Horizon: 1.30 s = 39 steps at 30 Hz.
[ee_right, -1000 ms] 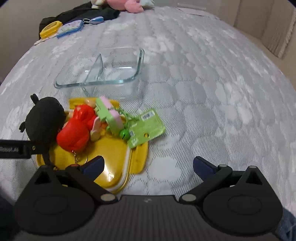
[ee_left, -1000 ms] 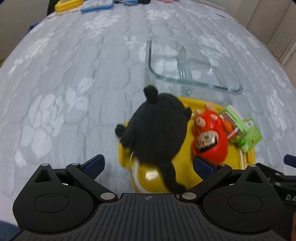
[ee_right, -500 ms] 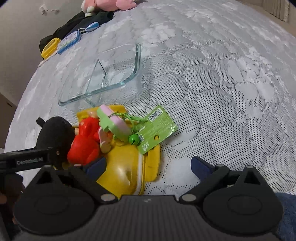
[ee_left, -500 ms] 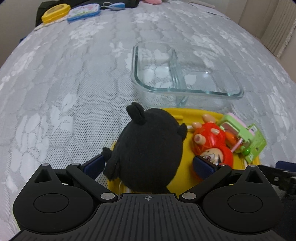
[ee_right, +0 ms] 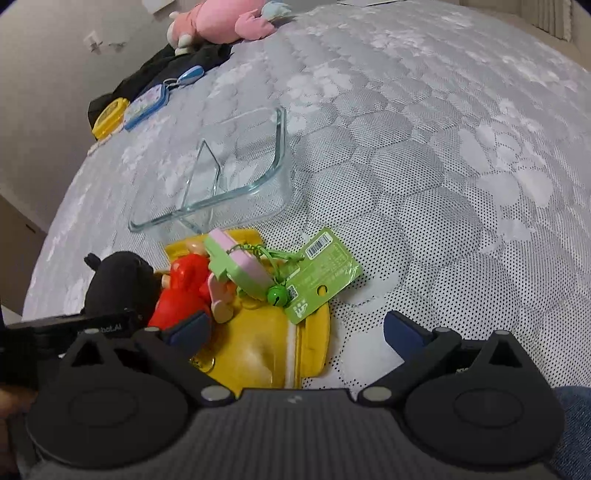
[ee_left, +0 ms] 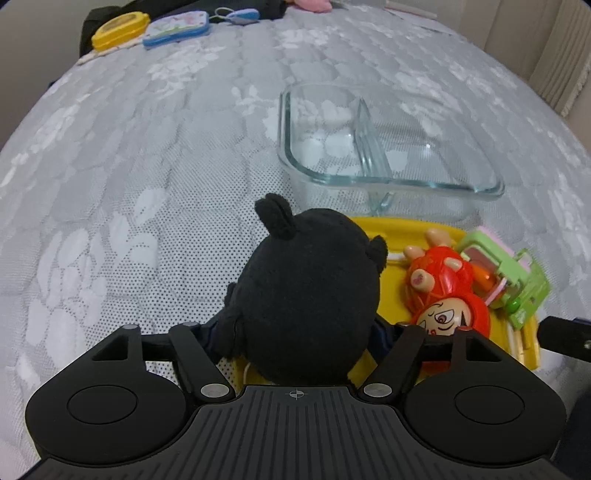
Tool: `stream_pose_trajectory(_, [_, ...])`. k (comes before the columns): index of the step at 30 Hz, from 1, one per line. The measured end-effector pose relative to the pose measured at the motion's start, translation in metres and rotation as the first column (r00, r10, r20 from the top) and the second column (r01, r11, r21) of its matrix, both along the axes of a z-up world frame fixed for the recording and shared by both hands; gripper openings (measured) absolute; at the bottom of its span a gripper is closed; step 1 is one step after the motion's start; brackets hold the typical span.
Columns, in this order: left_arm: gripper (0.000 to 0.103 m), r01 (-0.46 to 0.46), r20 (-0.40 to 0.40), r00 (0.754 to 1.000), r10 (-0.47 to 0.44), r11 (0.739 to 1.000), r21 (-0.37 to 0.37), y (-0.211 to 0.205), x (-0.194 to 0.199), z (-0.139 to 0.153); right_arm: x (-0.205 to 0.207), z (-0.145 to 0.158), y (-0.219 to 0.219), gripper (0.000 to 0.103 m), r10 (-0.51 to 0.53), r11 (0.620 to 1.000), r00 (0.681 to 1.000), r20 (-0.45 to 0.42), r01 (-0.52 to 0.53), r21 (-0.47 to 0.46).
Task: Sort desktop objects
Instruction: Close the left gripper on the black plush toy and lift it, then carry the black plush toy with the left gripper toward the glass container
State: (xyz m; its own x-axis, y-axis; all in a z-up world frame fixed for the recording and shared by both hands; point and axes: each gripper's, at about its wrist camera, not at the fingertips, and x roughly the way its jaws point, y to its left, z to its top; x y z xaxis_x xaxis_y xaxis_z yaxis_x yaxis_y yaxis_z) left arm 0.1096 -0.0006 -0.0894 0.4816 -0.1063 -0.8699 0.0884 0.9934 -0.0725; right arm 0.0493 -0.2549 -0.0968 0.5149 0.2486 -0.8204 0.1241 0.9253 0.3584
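Note:
A black plush toy (ee_left: 310,295) lies on a yellow lid (ee_left: 402,229), between the fingers of my left gripper (ee_left: 295,332), which has closed in against its sides. Beside it on the lid lie a red doll figure (ee_left: 443,288) and a green-and-pink charm (ee_left: 509,273) with a green tag (ee_right: 321,273). A clear glass two-compartment dish (ee_left: 388,147) stands just beyond the lid. In the right wrist view, my right gripper (ee_right: 295,328) is open over the yellow lid (ee_right: 258,354), near the red doll (ee_right: 181,288), the charm (ee_right: 236,262) and the plush (ee_right: 118,280).
The surface is a grey quilted mattress with white flowers (ee_left: 147,129). At the far edge lie a yellow case (ee_left: 118,24), a blue-rimmed case (ee_left: 177,27), dark clothing (ee_right: 173,66) and a pink plush (ee_right: 229,18). A curtain (ee_left: 554,55) hangs at the right.
My left gripper has moved forward around the black plush and its fingers have closed in on it. My right gripper has moved closer over the yellow lid and stays open.

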Motion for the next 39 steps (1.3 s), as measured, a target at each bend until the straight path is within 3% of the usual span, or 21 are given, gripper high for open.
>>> stream_pose_trajectory(3, [0.072, -0.03, 0.003, 1.0, 0.03, 0.996, -0.081, 0.011, 0.001, 0.014, 0.0, 0.0, -0.002, 0.102, -0.009, 1.0, 1.0, 0.004, 0.009, 0.018])
stream_pose_trajectory(7, [0.072, -0.067, 0.049, 0.996, 0.081, 0.969, -0.236, 0.028, 0.011, 0.049, -0.001, 0.0, -0.005, 0.102, -0.022, 0.999, 1.0, 0.008, 0.022, 0.041])
stream_pose_trajectory(9, [0.072, -0.042, 0.131, 0.988, 0.076, 0.969, -0.244, 0.027, 0.024, 0.074, 0.0, -0.001, -0.005, 0.102, -0.021, 0.999, 1.0, 0.005, 0.021, 0.048])
stream_pose_trajectory(11, [0.072, -0.01, 0.22, 0.974, 0.056, 0.978, -0.206, 0.019, 0.04, 0.096, 0.001, -0.002, -0.004, 0.102, -0.016, 0.999, 1.0, 0.001, 0.016, 0.042])
stream_pose_trajectory(13, [0.072, 0.016, 0.257, 0.966, 0.034, 0.982, -0.189, 0.012, 0.057, 0.105, 0.002, -0.002, -0.005, 0.102, -0.016, 0.999, 1.0, 0.0, 0.016, 0.044])
stream_pose_trajectory(21, [0.072, 0.019, 0.314, 0.948, 0.05, 0.977, -0.213, -0.007, 0.079, 0.081, 0.005, -0.009, -0.013, 0.103, -0.046, 0.994, 0.999, -0.025, 0.049, 0.095])
stream_pose_trajectory(25, [0.072, 0.012, 0.366, 0.924, 0.111, 0.948, -0.317, -0.002, 0.071, 0.061, 0.005, -0.011, -0.017, 0.103, -0.071, 0.99, 0.997, -0.032, 0.074, 0.116])
stream_pose_trajectory(29, [0.072, 0.048, 0.372, 0.926, 0.064, 0.958, -0.283, -0.006, 0.067, 0.04, 0.004, -0.013, -0.018, 0.103, -0.097, 0.987, 0.995, -0.028, 0.1, 0.125])
stream_pose_trajectory(31, [0.072, 0.037, 0.341, 0.939, 0.052, 0.968, -0.25, -0.008, 0.072, 0.031, 0.007, -0.014, -0.017, 0.103, -0.102, 0.988, 0.994, -0.03, 0.105, 0.115])
stream_pose_trajectory(34, [0.073, 0.007, 0.273, 0.96, 0.068, 0.965, -0.264, -0.005, 0.082, 0.021, 0.01, -0.017, -0.014, 0.103, -0.11, 0.989, 0.993, -0.032, 0.113, 0.1])
stream_pose_trajectory(39, [0.073, 0.0, 0.229, 0.971, 0.062, 0.965, -0.261, -0.006, 0.086, 0.017, 0.016, -0.022, -0.01, 0.103, -0.123, 0.989, 0.992, -0.036, 0.125, 0.074])
